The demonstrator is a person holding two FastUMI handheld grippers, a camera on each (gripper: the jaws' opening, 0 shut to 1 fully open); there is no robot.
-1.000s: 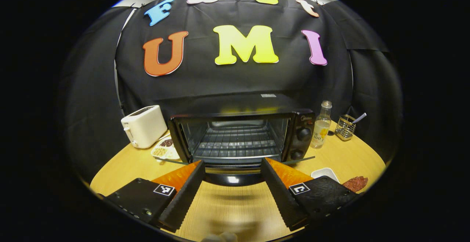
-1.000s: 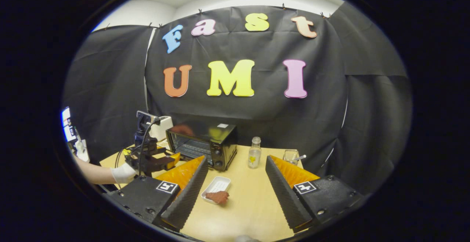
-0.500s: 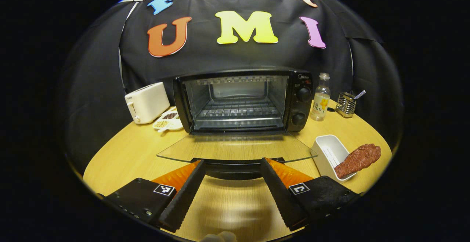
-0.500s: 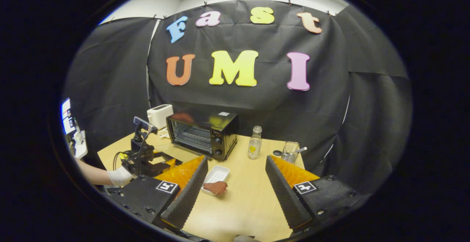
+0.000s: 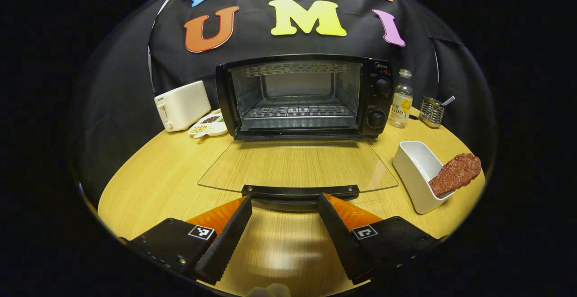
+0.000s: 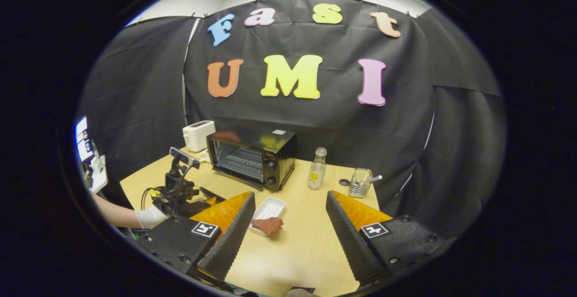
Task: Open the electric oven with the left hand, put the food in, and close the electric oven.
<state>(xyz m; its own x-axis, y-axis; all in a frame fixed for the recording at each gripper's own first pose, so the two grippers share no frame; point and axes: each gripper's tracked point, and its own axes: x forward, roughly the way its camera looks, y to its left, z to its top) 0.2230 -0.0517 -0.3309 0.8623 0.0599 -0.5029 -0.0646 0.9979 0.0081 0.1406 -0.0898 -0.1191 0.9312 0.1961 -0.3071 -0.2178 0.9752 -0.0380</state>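
Observation:
The black electric oven [image 5: 306, 94] stands open at the back of the table, its wire rack bare. Its glass door [image 5: 297, 164] lies flat toward me, with the black handle [image 5: 299, 192] at its near edge. My left gripper [image 5: 285, 200] is open, its fingertips just short of that handle and not pressing on it. A brown piece of meat [image 5: 455, 177] leans on the rim of a white tray [image 5: 417, 171] to the right. In the right gripper view, my right gripper [image 6: 290, 195] is open above the table, with the meat [image 6: 268, 226] and tray [image 6: 270, 207] by its left finger and the oven [image 6: 252, 155] farther off.
A white toaster [image 5: 182, 105] and a small dish of grains [image 5: 208, 125] sit left of the oven. A bottle [image 5: 401, 101] and a wire holder [image 5: 432, 112] stand to its right. A gloved hand [image 6: 151, 216] holds the left gripper at the table's left edge.
The oven door has swung down from part open to flat. My left gripper came down and back with the handle. The right gripper has barely shifted.

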